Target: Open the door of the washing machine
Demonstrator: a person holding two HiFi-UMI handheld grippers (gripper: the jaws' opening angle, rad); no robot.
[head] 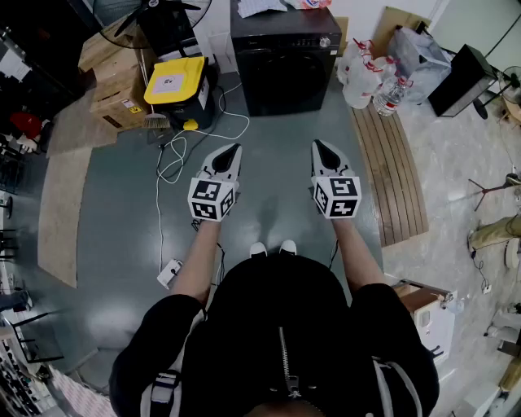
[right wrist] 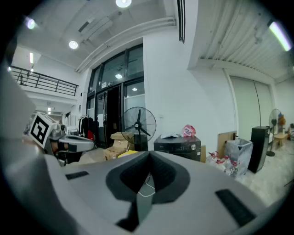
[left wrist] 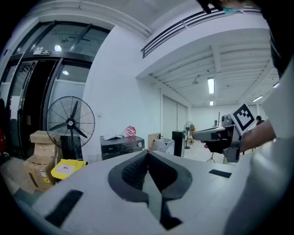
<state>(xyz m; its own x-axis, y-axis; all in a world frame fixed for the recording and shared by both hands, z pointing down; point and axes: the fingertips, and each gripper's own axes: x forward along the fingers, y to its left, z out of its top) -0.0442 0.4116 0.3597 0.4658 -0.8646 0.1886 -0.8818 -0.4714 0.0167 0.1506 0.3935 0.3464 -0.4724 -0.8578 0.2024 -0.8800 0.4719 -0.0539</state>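
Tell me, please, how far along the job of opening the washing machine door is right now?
Nothing looks done yet: the washing machine stands ahead with its door closed. In hand: the left gripper and right gripper are held side by side over the grey floor, well short of the machine, jaws together and empty. Left to do: walk up, take hold of the door and swing it open.

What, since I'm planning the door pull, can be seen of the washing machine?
The washing machine is a black box standing on the grey floor against the white wall. A control strip crosses its upper front, with a round silvery knob at the right end. The dark front looks shut; the door's outline is hard to make out. White papers and a pink packet lie on top.
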